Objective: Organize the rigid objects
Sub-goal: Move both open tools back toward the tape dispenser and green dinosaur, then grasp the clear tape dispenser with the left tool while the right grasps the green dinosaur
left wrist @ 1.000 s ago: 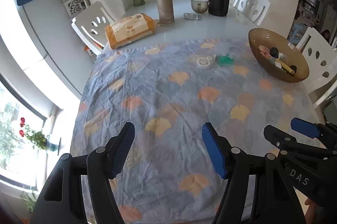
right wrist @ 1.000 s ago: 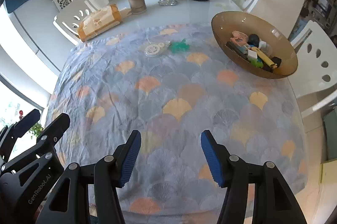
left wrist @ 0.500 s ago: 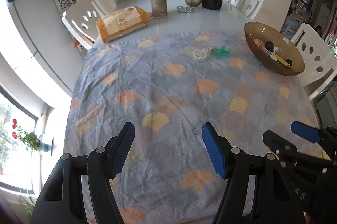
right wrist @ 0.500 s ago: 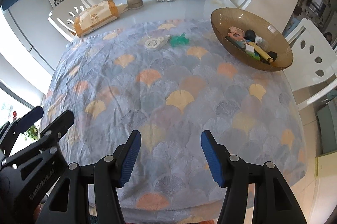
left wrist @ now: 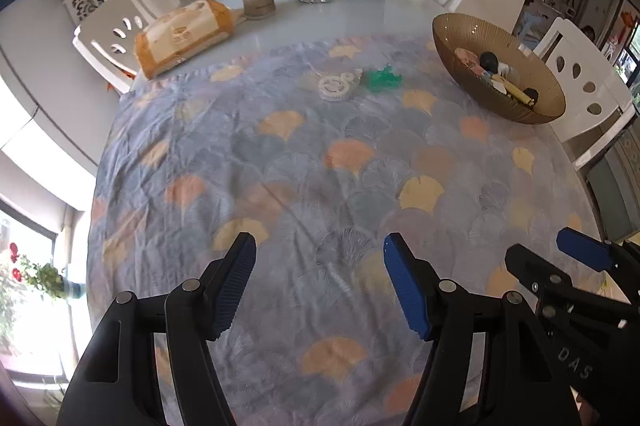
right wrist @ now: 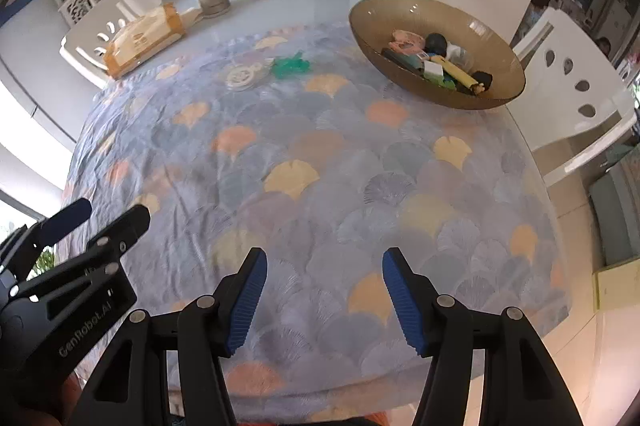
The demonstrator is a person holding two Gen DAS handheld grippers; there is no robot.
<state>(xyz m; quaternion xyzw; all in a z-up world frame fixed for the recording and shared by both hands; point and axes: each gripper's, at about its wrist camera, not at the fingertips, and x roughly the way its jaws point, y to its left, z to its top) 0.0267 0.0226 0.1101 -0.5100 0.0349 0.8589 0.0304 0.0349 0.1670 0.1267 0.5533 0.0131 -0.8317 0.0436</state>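
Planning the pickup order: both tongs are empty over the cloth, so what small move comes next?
Probably reach the right tongs forward toward the green toy: it and the white ring piece lie loose on the cloth, outside the brown bowl.

tablecloth [left wrist: 280,166]: matt cloth (creased) | bowl [right wrist: 400,10]: glossy amber glass

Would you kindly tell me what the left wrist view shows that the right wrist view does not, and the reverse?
Only the left wrist view shows the red flowers outside the window at its lower left. Only the right wrist view shows the white block and green pieces in the brown bowl, whose near wall hides them from the left. Both show the white round piece and green toy on the patterned cloth, the bread bag, and both grippers open and empty: left gripper, right gripper.
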